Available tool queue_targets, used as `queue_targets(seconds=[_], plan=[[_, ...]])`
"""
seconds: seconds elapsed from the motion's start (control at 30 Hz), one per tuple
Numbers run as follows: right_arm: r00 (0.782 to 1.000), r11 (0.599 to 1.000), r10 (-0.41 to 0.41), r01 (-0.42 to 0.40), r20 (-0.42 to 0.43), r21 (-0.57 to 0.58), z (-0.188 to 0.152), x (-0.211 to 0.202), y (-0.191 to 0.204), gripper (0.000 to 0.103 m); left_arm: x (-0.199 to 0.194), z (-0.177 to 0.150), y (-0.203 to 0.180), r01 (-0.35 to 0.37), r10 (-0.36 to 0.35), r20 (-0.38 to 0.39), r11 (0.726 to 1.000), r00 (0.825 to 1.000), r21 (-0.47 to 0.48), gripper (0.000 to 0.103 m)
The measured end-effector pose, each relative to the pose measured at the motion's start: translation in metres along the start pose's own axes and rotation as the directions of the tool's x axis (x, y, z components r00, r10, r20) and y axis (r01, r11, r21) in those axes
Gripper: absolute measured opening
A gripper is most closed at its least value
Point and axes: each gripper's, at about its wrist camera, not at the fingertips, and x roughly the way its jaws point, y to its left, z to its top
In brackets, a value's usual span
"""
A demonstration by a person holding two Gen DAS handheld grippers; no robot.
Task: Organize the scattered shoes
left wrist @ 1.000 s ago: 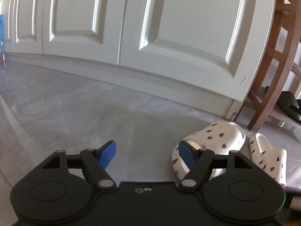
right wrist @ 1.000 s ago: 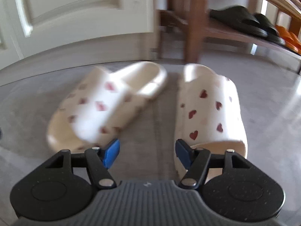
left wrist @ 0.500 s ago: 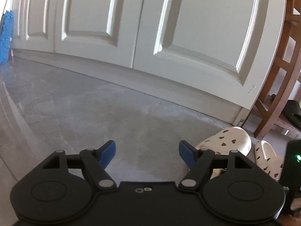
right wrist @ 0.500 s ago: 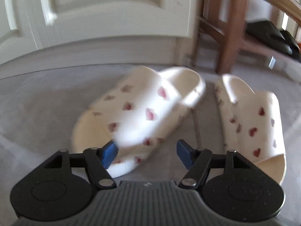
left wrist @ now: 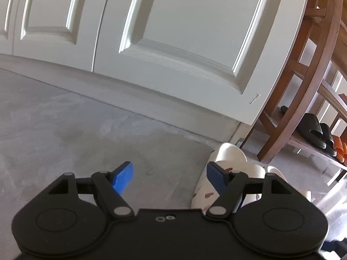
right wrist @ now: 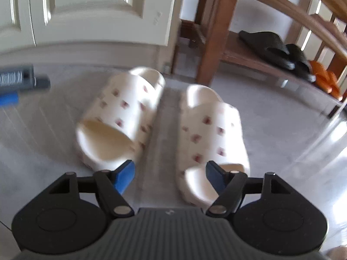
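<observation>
Right tool (right wrist: 170,174) open, blue pads spread wide, nothing between them — hovering low over the grey floor (right wrist: 54,134). Directly ahead of it lie two cream slippers with red heart print, roughly parallel, toes pointing away from the tool, a strip of bare floor between them. Left slipper (right wrist: 121,117) sits ahead-left, its heel opening just beyond the left pad (right wrist: 124,176); right slipper (right wrist: 208,134) ahead-right, heel end close to the right pad (right wrist: 213,175), partly hidden behind it. View is motion-blurred, so contact between pads and slippers cannot be told.

Further ahead-right: wooden shoe rack (right wrist: 219,28), low shelf carrying black slippers (right wrist: 271,45) and an orange pair (right wrist: 325,78) beyond them. White panelled doors (right wrist: 86,6) ahead-left. Far left edge of the right view — part of the other tool, grey body with a blue pad.

Left tool (left wrist: 170,176) also open, pads wide apart, empty, pointed at bare floor and the white doors (left wrist: 173,32). The cream slippers (left wrist: 216,173) are to its right, mostly hidden behind its right pad and linkage; only the toe end and some heart print show. Shoe rack (left wrist: 303,75) at far right, black slippers (left wrist: 314,130) on its low shelf.
</observation>
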Motion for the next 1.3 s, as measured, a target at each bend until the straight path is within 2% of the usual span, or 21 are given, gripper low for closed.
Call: queue_targets(seconds=[0.07,0.17,0.23,0.33,0.4,0.53,0.63,0.73,0.77,0.83,0.9,0.93,1.0,1.07,1.13,1.2,1.27,1.3], plan=[[1.0,1.0,0.014,-0.014,0.006,0.011,-0.002,0.013,-0.002,0.078,0.0,-0.001,-0.001,-0.005,0.005,-0.003,1.0,1.0,0.005,0.075],[0.991,0.996,0.086,-0.085,0.1,-0.014,-0.008,0.033,0.007,0.078,-0.001,-0.003,-0.002,-0.016,0.016,-0.012,1.0,1.0,0.016,0.075],[0.979,0.99,0.135,-0.138,0.154,0.007,-0.01,0.04,0.01,0.078,-0.002,-0.004,-0.002,-0.023,0.024,-0.018,0.999,1.0,0.023,0.075],[0.948,0.972,0.234,-0.236,0.216,-0.015,-0.014,0.039,0.014,0.078,-0.007,-0.006,-0.007,-0.031,0.032,-0.019,0.998,0.999,0.054,0.075],[0.939,0.965,0.257,-0.264,0.228,-0.002,-0.018,0.032,0.011,0.079,-0.012,-0.007,-0.014,-0.036,0.037,-0.013,0.996,0.999,0.084,0.075],[0.948,0.944,0.243,-0.28,0.206,0.175,-0.017,0.034,0.0,0.083,-0.018,-0.008,-0.017,-0.05,0.051,-0.009,0.997,0.999,0.052,0.075],[0.931,0.931,0.267,-0.316,0.25,0.182,-0.006,0.039,0.01,0.087,-0.021,-0.009,-0.024,-0.055,0.057,-0.014,0.995,0.998,0.08,0.075],[0.928,0.921,0.261,-0.322,0.266,0.22,0.002,0.044,0.021,0.086,-0.023,-0.009,-0.029,-0.056,0.058,-0.019,0.993,0.998,0.1,0.075],[0.933,0.924,0.247,-0.308,0.263,0.225,0.005,0.048,0.019,0.087,-0.023,-0.009,-0.03,-0.054,0.057,-0.022,0.993,0.998,0.103,0.075],[0.954,0.947,0.164,-0.224,0.252,0.229,0.008,0.053,0.031,0.09,-0.023,-0.01,-0.031,-0.053,0.056,-0.024,0.993,0.998,0.108,0.075],[0.959,0.958,0.122,-0.181,0.256,0.223,0.01,0.059,0.036,0.093,-0.023,-0.011,-0.032,-0.053,0.056,-0.027,0.992,0.998,0.116,0.075],[0.956,0.959,0.13,-0.189,0.263,0.212,0.011,0.061,0.032,0.093,-0.024,-0.012,-0.032,-0.052,0.056,-0.027,0.991,0.998,0.12,0.075],[0.949,0.961,0.146,-0.203,0.279,0.19,0.013,0.067,0.024,0.088,-0.023,-0.013,-0.032,-0.052,0.057,-0.034,0.991,0.998,0.127,0.075],[0.941,0.966,0.172,-0.219,0.291,0.138,0.014,0.072,0.009,0.06,-0.021,-0.013,-0.032,-0.048,0.052,-0.034,0.991,0.998,0.126,0.075],[0.921,0.957,0.25,-0.282,0.3,0.067,0.014,0.078,-0.019,0.051,-0.018,-0.012,-0.036,-0.037,0.041,-0.031,0.991,0.999,0.128,0.075],[0.904,0.944,0.309,-0.329,0.295,0.018,0.015,0.078,-0.031,0.046,-0.014,-0.011,-0.042,-0.024,0.028,-0.028,0.991,0.999,0.13,0.075],[0.903,0.941,0.324,-0.338,0.281,0.003,0.015,0.078,-0.037,0.046,-0.01,-0.012,-0.048,-0.009,0.013,-0.027,0.992,1.0,0.13,0.075],[0.909,0.948,0.305,-0.318,0.283,0.001,0.013,0.076,-0.04,0.046,-0.007,-0.014,-0.054,0.003,0.001,-0.027,0.991,1.0,0.133,0.076]])
